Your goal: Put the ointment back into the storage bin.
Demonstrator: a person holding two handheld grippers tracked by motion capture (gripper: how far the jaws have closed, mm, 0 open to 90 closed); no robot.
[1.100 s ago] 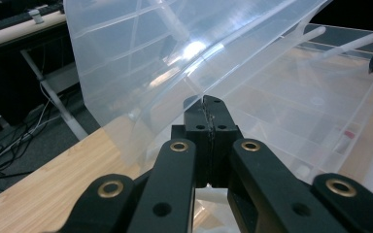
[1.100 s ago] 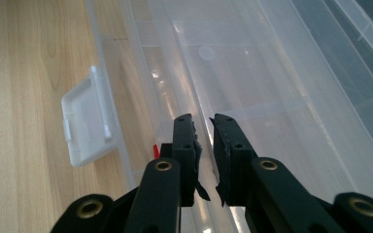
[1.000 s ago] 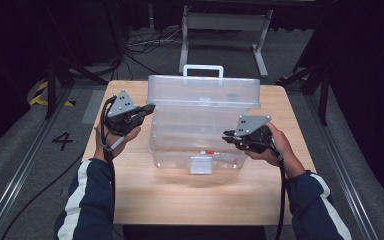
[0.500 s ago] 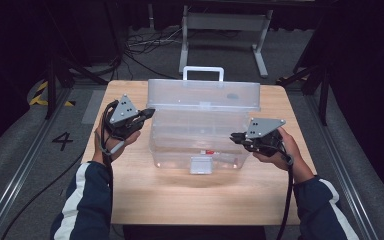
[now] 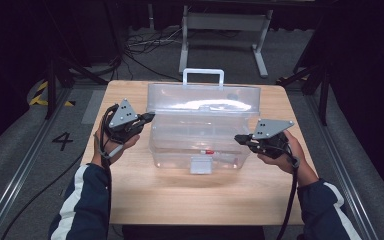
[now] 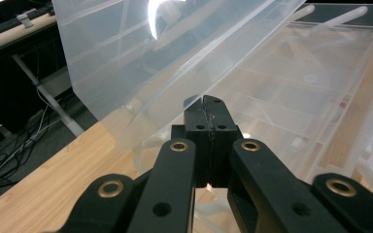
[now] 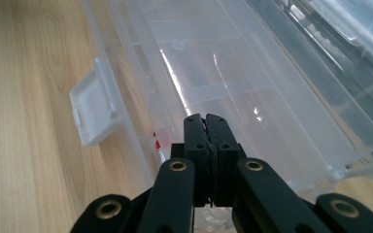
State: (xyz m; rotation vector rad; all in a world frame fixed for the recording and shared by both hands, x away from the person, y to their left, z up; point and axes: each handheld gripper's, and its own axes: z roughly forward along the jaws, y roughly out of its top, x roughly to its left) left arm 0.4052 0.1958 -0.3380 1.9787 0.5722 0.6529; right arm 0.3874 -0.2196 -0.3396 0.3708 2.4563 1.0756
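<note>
One clear plastic toolbox (image 5: 200, 127) with ribbed lid raised and white handle (image 5: 203, 76), mid-table on pale wood-grain tabletop (image 5: 190, 200), two matte black grippers flanking it, left gripper (image 5: 149, 118) and right gripper (image 5: 238, 138) both closed, empty.

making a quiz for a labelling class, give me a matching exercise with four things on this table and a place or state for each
Things:
1. clear plastic storage box
2. white handle
3. flat white latch
4. light wooden table

Places or states:
a. hangs at the box's near wall
b. lid raised, open
c. stands up at the box's far edge
d. bears the box

Pairs: 1-b, 2-c, 3-a, 4-d
</note>
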